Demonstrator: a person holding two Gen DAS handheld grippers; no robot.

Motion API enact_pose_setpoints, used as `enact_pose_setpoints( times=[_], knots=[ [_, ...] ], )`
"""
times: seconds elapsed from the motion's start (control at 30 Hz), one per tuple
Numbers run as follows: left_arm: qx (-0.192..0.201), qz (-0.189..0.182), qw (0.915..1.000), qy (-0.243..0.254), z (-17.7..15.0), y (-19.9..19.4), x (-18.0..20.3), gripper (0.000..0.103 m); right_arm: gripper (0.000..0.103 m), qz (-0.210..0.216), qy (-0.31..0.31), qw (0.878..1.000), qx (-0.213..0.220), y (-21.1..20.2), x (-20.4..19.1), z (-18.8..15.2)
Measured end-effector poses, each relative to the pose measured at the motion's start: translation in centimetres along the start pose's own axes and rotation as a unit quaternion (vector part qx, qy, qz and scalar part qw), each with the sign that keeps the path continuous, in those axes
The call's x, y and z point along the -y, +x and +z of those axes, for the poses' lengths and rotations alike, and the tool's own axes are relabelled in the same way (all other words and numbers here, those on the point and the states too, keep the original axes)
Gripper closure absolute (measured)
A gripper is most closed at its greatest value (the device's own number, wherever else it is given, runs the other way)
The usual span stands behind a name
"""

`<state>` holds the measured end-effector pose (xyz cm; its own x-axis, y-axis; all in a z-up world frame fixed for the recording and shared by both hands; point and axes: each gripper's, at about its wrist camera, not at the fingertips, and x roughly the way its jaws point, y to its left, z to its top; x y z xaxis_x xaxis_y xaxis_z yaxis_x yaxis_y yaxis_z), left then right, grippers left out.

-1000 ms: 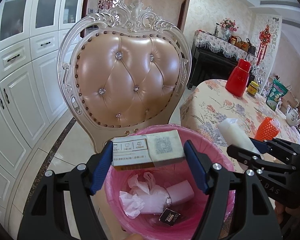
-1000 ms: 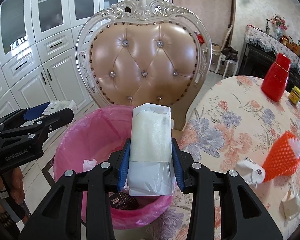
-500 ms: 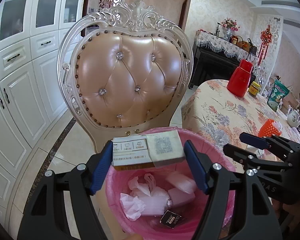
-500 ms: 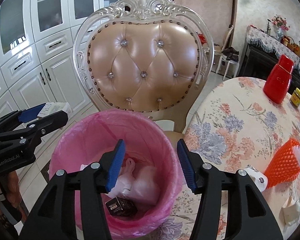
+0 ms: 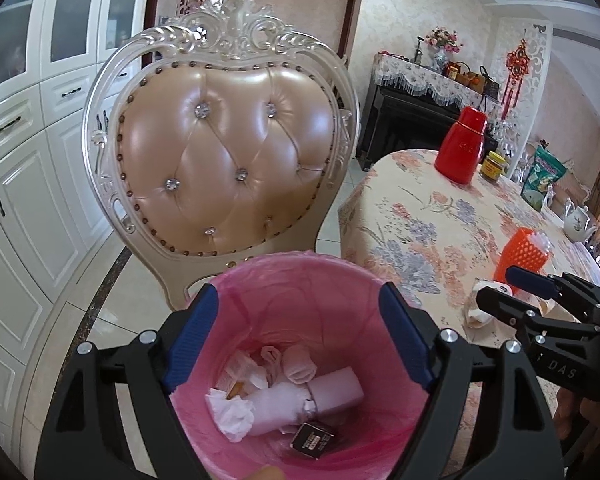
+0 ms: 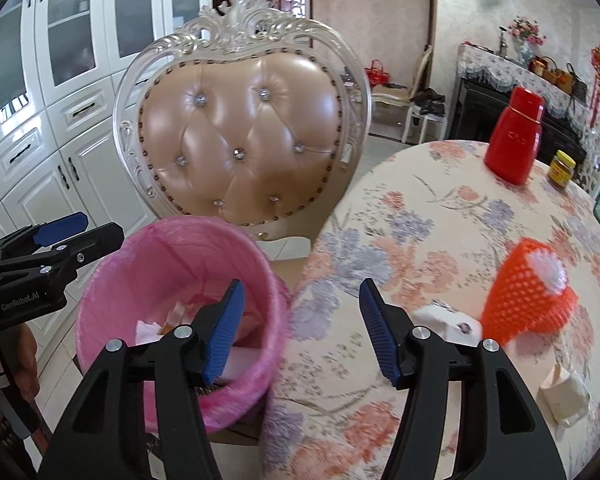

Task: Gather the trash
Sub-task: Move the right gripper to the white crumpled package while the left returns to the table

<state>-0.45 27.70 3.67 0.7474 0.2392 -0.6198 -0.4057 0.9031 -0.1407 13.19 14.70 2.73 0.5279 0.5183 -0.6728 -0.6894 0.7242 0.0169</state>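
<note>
The pink-lined bin [image 5: 300, 276] stands below my left gripper [image 5: 299, 300], whose jaws are opening with nothing between them. Inside lie crumpled tissues [image 5: 230, 414], a pale wrapped packet [image 5: 336, 390] and a small dark box [image 5: 312, 438]. My right gripper [image 6: 302, 312] hangs over the gap between the bin [image 6: 172, 256] and the table; its jaws are opening and empty too. On the table lie an orange foam net [image 6: 528, 292], a crumpled white scrap [image 6: 446, 318] and a cream scrap [image 6: 564, 398]. The right gripper [image 5: 516, 292] shows at the left view's right edge, the left gripper [image 6: 60, 232] at the right view's left edge.
A tufted peach chair [image 5: 224, 152] stands right behind the bin. The round table with a floral cloth [image 6: 440, 216] carries a red flask [image 6: 514, 146], a yellow-lidded jar [image 6: 562, 168], a green bag [image 5: 542, 178] and a teapot [image 5: 576, 222]. White cabinets [image 5: 24, 152] line the left.
The right gripper let go of the white packet, which dropped into the bin, then swung right toward the table. The left gripper opened and the cardboard box is gone from its jaws.
</note>
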Motion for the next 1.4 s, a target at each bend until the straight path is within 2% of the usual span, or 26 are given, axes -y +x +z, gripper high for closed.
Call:
enact_pose_setpoints(
  times=[0.23,0.33,0.8,0.97,1.4],
  knots=[
    [0.001,-0.010,0.9999,0.013,-0.2,-0.1,2.3,0.023,0.044,-0.018,0.017,1.000,0.003,-1.5,2.8,-1.3],
    [0.000,-0.014,0.9997,0.017,-0.2,-0.1,3.2,0.023,0.038,-0.029,0.025,0.999,0.005,-2.1,4.1,-1.9],
    [-0.004,-0.043,0.9982,0.041,-0.7,0.7,8.2,0.023,0.037,-0.080,0.061,0.995,0.000,-4.5,10.7,-5.2],
    [-0.007,-0.051,0.9974,0.051,-0.8,1.1,10.0,0.023,0.033,-0.099,0.068,0.993,-0.001,-5.2,13.2,-6.2],
    [-0.012,-0.069,0.9947,0.075,-0.8,2.2,14.7,0.022,0.030,-0.135,0.086,0.987,-0.012,-5.6,19.1,-8.5]
  ],
)
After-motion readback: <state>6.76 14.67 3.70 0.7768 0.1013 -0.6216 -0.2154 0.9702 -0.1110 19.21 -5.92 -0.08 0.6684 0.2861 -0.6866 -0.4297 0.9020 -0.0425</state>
